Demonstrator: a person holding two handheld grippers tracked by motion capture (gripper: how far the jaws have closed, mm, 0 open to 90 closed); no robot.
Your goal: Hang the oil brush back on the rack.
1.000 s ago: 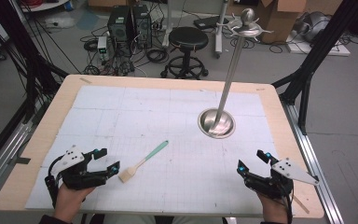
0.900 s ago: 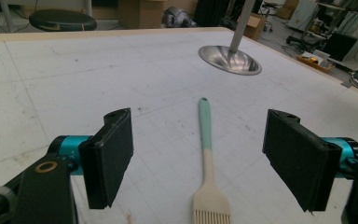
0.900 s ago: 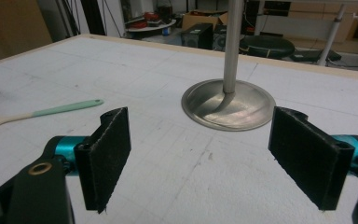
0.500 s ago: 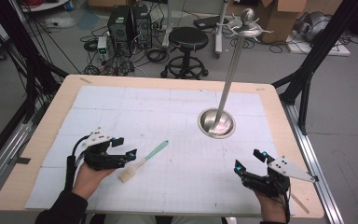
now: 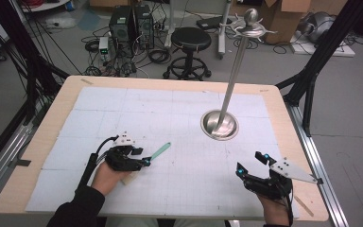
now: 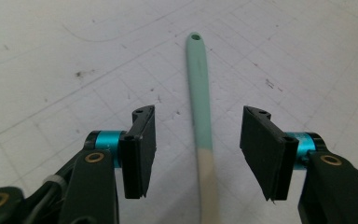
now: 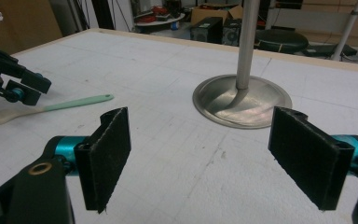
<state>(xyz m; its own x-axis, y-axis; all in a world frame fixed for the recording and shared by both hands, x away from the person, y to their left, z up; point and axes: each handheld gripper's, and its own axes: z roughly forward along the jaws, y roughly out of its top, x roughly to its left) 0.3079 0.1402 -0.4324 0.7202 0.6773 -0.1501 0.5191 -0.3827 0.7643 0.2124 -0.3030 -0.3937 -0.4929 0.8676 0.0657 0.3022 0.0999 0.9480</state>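
A slim utensil with a mint-green handle (image 5: 159, 151) and a pale wooden lower part lies on the white mat. My left gripper (image 5: 141, 160) hovers over it, open, its jaws on either side of the handle (image 6: 200, 107) without touching. My right gripper (image 5: 251, 162) rests open near the table's front right with nothing between its jaws. From the right gripper view the utensil (image 7: 74, 103) lies far left, next to the left gripper (image 7: 25, 88).
A tall metal pole rises from a round steel base (image 5: 220, 125) at the mat's right centre, seen close ahead as the base (image 7: 242, 100) in the right gripper view. Beyond the table's wooden edge (image 5: 170, 82) stand a stool and computer cases.
My left gripper has moved right and forward from the front left corner until its jaws straddle the utensil's handle. The right gripper has barely shifted.
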